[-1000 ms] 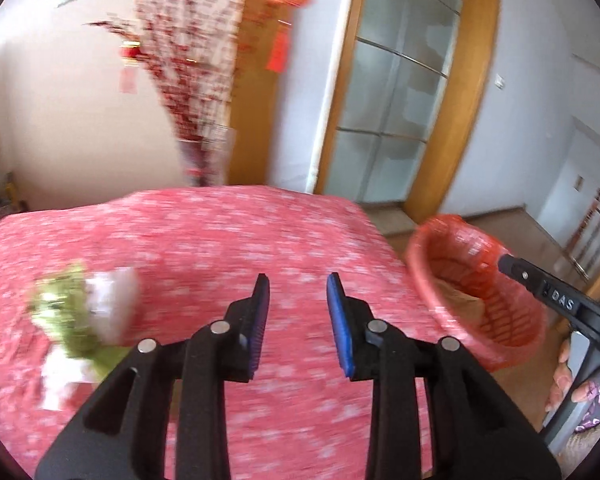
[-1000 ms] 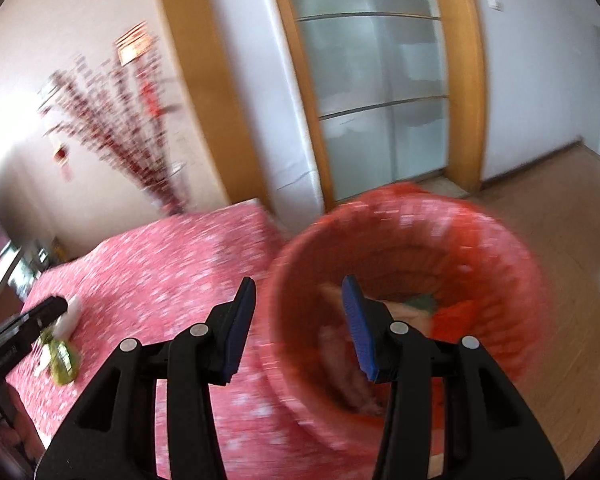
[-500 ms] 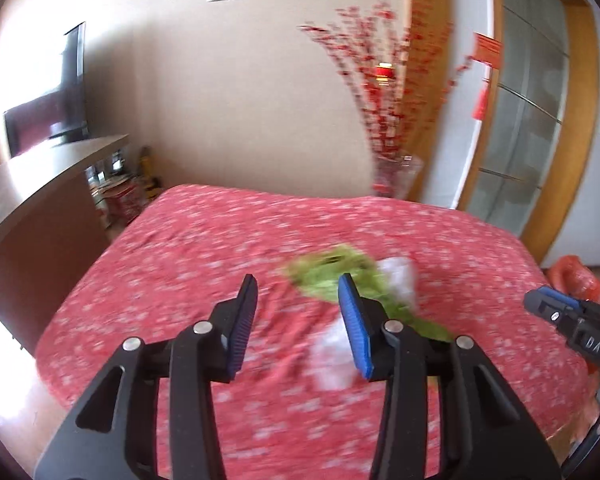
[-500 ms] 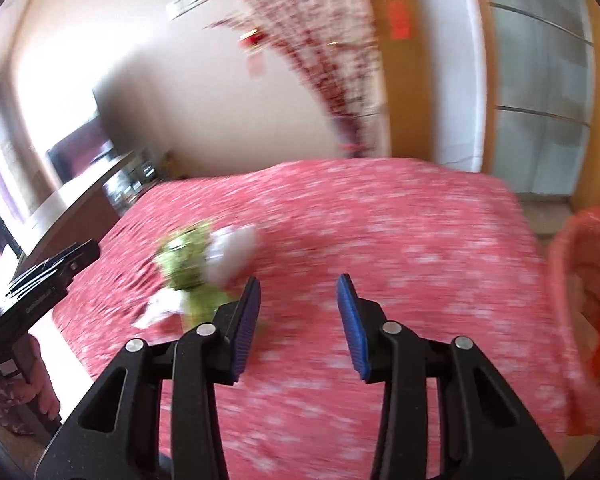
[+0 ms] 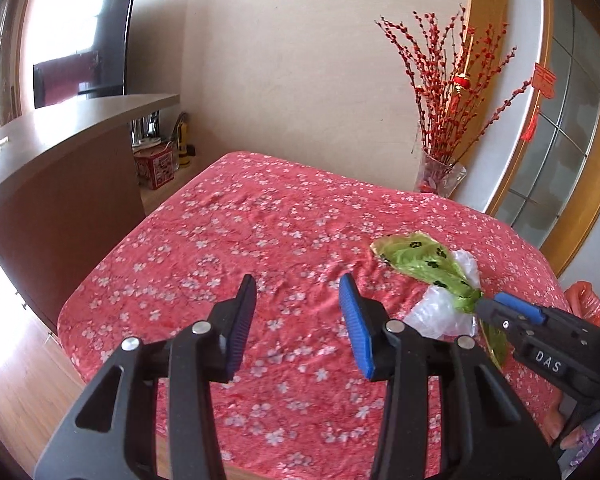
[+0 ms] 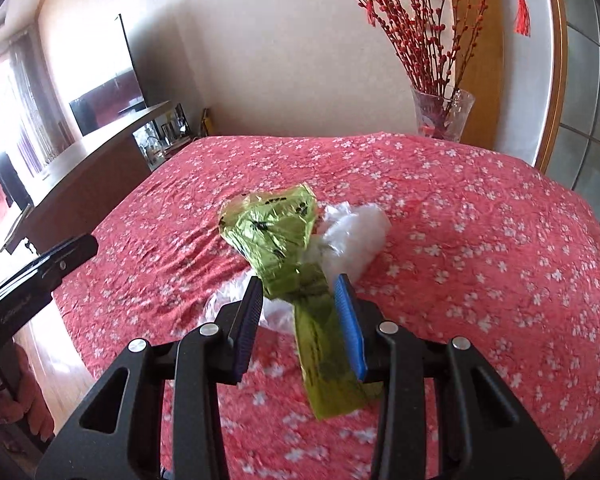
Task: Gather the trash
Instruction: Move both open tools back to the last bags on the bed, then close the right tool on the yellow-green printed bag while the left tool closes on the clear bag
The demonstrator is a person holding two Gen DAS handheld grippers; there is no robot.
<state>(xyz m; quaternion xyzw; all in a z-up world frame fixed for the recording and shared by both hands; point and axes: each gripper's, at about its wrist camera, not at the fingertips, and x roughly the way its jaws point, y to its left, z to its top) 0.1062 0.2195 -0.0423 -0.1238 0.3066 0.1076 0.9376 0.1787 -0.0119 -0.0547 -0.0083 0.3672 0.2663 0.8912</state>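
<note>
both tools (image 5: 298, 312) (image 6: 300, 310) apart, right one astride green wrapper (image 6: 278, 236) on red cloth (image 6: 480, 240); vase (image 6: 442, 114) of red twigs

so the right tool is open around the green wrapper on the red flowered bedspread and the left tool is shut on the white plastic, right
Not quite. The left tool is open and holds nothing, as the left wrist view shows. The rest stands: the right tool is open around the green wrapper on the bedspread.

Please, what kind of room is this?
Probably a home living room: a television above a wooden counter, a vase of red branches, and a table with floral cloth.
</note>
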